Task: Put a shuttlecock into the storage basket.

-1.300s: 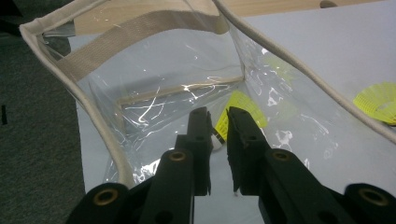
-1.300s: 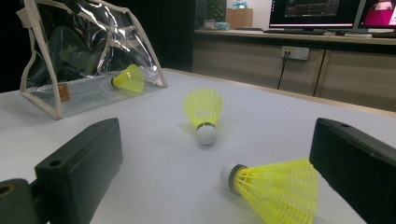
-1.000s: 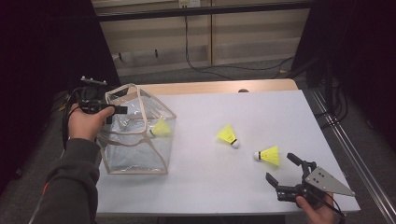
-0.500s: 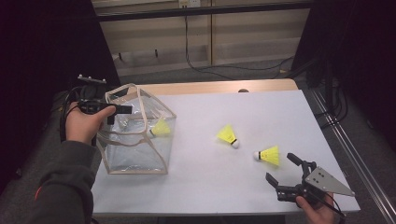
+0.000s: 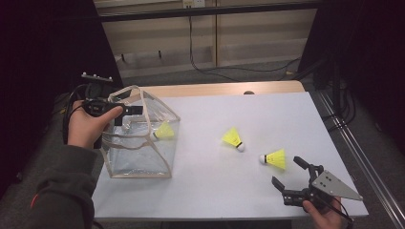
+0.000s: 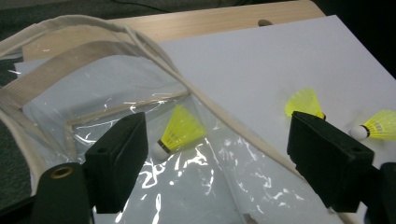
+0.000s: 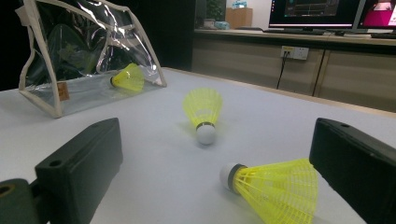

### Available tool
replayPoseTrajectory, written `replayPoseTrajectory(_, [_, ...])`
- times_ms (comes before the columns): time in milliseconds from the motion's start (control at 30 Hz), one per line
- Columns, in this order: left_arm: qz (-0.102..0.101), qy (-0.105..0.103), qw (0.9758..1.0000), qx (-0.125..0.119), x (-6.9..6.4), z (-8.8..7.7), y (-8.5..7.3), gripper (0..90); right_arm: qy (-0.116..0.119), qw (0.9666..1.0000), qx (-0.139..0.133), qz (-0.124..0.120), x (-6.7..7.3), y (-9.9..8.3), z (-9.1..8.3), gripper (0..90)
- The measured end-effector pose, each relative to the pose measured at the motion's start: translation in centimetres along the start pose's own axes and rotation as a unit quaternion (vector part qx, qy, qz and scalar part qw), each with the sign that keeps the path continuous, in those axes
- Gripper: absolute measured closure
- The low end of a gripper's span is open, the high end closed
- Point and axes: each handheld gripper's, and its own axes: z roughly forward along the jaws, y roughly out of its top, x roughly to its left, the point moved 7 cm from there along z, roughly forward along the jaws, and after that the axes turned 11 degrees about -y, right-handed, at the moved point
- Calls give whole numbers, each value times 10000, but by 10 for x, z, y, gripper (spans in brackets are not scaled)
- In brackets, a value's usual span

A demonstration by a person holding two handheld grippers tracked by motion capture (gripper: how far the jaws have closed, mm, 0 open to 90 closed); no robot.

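Note:
A clear plastic bag (image 5: 138, 157) with beige trim stands at the table's left, its mouth upward. One yellow shuttlecock (image 5: 165, 131) lies inside it (image 6: 180, 133). My left gripper (image 5: 131, 110) hovers over the bag's mouth. Its jaws have just been opening and stand wide apart with nothing pressed between them (image 6: 219, 135). Two more yellow shuttlecocks lie on the white table: one in the middle (image 5: 233, 138), one nearer the right (image 5: 273, 158). My right gripper (image 5: 287, 171) rests open at the front right, the nearer shuttlecock (image 7: 271, 186) lying just ahead of its jaws.
The white table top (image 5: 239, 105) has a wooden strip along its far edge. Beyond it are dark floor, cables and wooden cabinets. The bag (image 7: 70, 51) is the one tall object on the table.
The left hand has lifted slightly at the bag's mouth. The bag, the three shuttlecocks and the right gripper have kept their places.

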Motion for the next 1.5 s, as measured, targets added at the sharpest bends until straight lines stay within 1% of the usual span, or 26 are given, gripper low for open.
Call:
replayPoseTrajectory(133, [99,-102,9999,-13,-10,-1,3,178,4,10000,2,8,0,0,0,24])
replayPoseTrajectory(300, [174,-186,9997,20,-18,0,5,172,3,10000,6,5,0,0,0,24])
replayPoseTrajectory(367, [215,-208,9995,29,-20,0,6,172,3,10000,3,2,0,0,0,24])
replayPoseTrajectory(433, [209,-192,9996,-1,-21,1,7,172,2,10000,3,1,0,0,0,24])
replayPoseTrajectory(567, [252,-239,9994,62,-25,1,7,172,4,10000,1,2,0,0,0,24])
replayPoseTrajectory(800, [299,-279,9991,67,-32,2,11,172,23,10000,8,-32,1,0,0,24])
replayPoseTrajectory(900, [311,-317,9990,49,-36,4,12,172,19,10000,8,-30,1,0,0,24])
replayPoseTrajectory(1133, [361,-438,9983,90,-44,12,11,172,22,10000,0,-5,1,0,0,24])
replayPoseTrajectory(1233, [366,-520,9979,82,-48,15,10,172,14,10000,0,-8,0,0,0,24])
replayPoseTrajectory(1300, [409,-496,9979,83,-49,18,10,163,16,10000,2,-1,0,0,0,24])
replayPoseTrajectory(1433, [450,-554,9974,92,-54,21,8,160,26,10000,10,-7,0,0,0,24])
replayPoseTrajectory(1500, [504,-588,9969,124,-57,23,7,160,35,10000,9,6,0,0,0,24])
